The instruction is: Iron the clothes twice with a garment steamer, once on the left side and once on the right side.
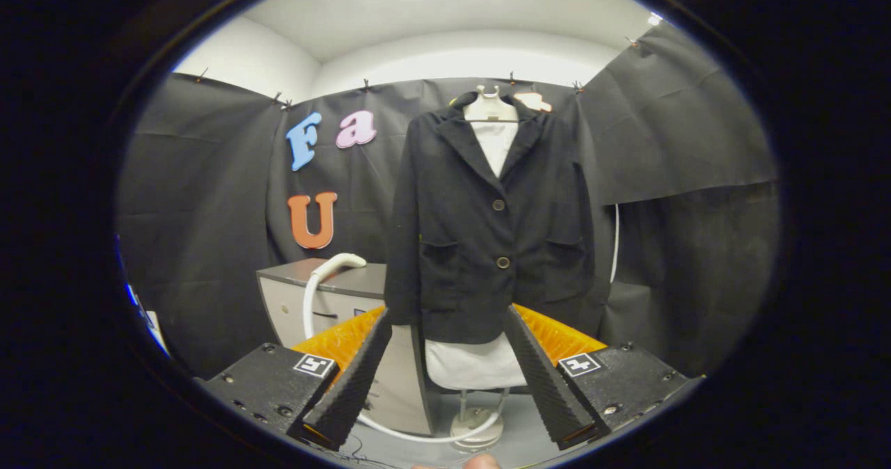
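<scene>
A black blazer (487,225) hangs buttoned on a white hanger (491,107) over a white garment on a stand, straight ahead of the fingers and some way off. The steamer head (341,262), white with a curved white hose (310,302), rests on a grey cabinet to the left of the blazer. My gripper (447,316) is open with nothing between its fingers; the blazer's hem and the white fabric show through the gap. The fingers are well short of both the steamer and the blazer.
The grey cabinet (299,302) stands left of the stand. The hose loops down to the stand's round base (473,427) on the floor. Black cloth walls close in all around. A fingertip shows just under the gripper.
</scene>
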Demonstrator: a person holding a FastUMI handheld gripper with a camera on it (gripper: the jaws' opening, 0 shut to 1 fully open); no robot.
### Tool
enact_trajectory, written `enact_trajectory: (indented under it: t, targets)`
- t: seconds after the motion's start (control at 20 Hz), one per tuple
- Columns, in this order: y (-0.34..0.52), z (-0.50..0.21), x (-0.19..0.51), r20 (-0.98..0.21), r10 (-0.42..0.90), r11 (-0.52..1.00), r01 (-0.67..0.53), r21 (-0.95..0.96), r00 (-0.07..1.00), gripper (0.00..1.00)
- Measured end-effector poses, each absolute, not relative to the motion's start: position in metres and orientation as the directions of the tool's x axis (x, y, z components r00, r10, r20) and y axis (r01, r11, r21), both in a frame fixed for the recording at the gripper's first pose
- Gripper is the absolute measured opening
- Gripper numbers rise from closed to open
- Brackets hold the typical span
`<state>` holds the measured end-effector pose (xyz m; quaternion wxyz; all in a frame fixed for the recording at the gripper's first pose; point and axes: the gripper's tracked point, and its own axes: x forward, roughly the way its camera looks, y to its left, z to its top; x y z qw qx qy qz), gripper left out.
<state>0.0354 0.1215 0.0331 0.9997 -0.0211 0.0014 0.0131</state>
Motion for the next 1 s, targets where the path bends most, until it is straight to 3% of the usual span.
enact_trajectory:
  t: [0.55, 0.8, 1.0]
  targets:
    - [0.293, 0.055, 0.156, -0.156, 0.307, 0.946, -0.319, -0.057, 0.939, 1.0]
    - [0.349, 0.06, 0.248, -0.228, 0.344, 0.926, -0.37, -0.078, 0.911, 1.0]
    - [0.381, 0.043, 0.314, -0.363, 0.342, 0.925, -0.378, -0.029, 0.867, 1.0]
